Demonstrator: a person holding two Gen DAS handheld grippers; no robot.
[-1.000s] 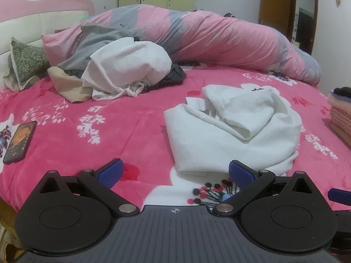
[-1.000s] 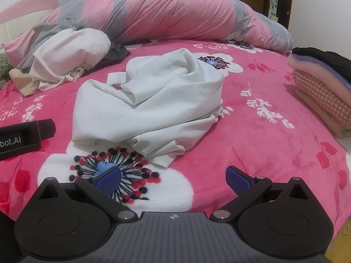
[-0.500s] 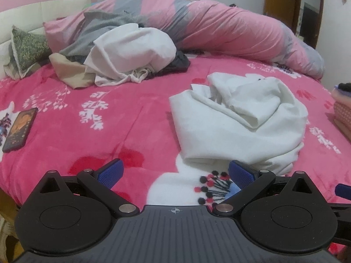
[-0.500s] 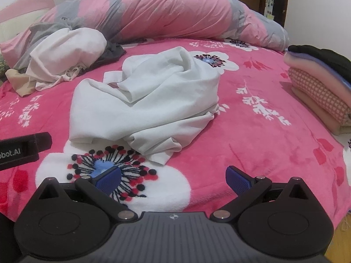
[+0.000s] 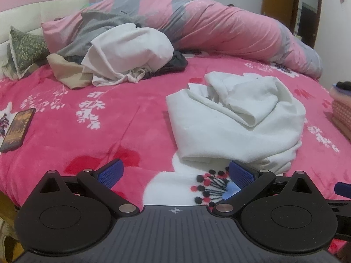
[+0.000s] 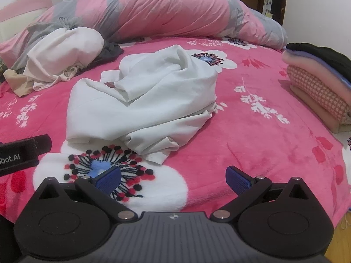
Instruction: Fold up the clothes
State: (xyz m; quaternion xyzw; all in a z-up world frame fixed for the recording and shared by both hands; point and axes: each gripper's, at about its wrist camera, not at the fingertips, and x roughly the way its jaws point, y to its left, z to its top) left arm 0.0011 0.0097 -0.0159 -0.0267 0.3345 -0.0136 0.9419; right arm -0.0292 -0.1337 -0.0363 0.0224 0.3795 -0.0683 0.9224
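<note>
White garment (image 6: 140, 107) lies crumpled mid-bed on pink floral blanket (image 6: 252, 135), bunched w/ folds stacked on top, near edge spilling over the big white flower print just ahead of both claws. Looks light, thin, soft cloth, prob limp, no stiffness, will drape and slide some on the plush blanket; not fragile. Best grab pts, by my read: loose hem/corner at near edge (image 6: 158, 153) for right side, flat left border (image 5: 175, 118) for left, then lift and shake flat before folding. Left claw (image 5: 174, 173) spread wide, nothing in it, right blue pad just touching or just short of garment's near edge, can't tell which. Right claw (image 6: 173, 176) also wide apart, empty, low over the flower print, close to the hem but apart. Beyond: unfolded pile (image 5: 122, 54) of white/grey/beige/dark clothes near rolled pink-grey duvet (image 6: 164, 15) at back; folded stack (image 6: 318, 79) on right bed edge, checked item under pink, blue, black layers; phone (image 5: 16, 129) far left on blanket; green patterned pillow (image 5: 26, 50) by headboard. Writing: "bot.AI" partly visible on black part of other tool (image 6: 19, 155) at left edge of right view, start cut off. No other labels legible.
</note>
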